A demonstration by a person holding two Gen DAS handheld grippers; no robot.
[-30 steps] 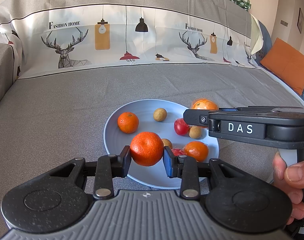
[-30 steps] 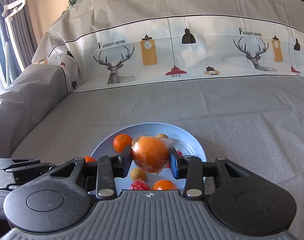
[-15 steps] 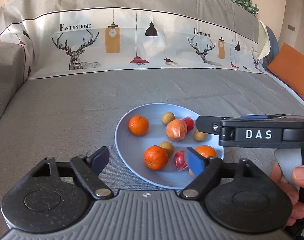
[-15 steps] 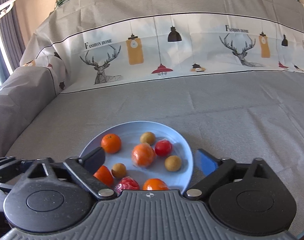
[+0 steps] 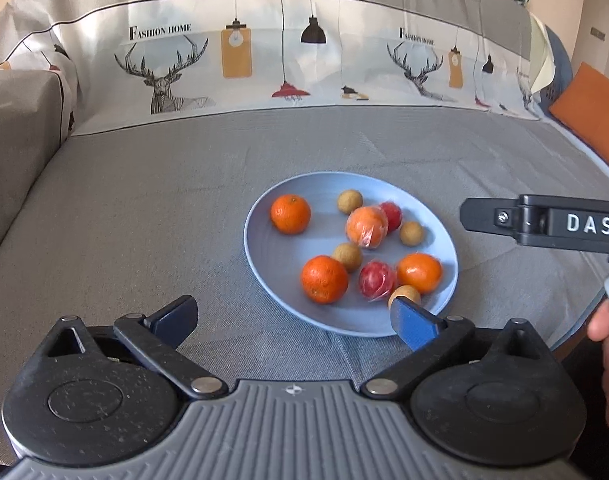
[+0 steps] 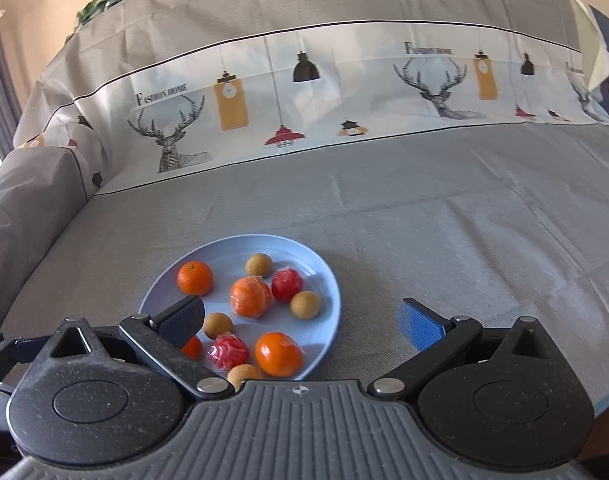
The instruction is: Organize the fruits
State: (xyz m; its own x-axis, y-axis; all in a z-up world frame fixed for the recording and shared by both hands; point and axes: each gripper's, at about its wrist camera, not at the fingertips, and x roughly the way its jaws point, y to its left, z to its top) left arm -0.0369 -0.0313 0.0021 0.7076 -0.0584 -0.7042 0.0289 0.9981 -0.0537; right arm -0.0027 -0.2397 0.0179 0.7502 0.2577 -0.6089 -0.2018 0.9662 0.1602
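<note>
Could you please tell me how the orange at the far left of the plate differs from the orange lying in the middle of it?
The far-left orange is bare, with a stem dimple showing; the middle orange is wrapped in clear film. The far-left orange lies alone, touching nothing; the middle orange sits against a red fruit. The far-left orange looks deeper orange; the middle one looks paler under its wrap. Both rest on the blue plate, similar in size.

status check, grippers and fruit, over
Left gripper open, empty. Right gripper open, empty. All visible fruit on blue plate. Nothing in the way.
</note>
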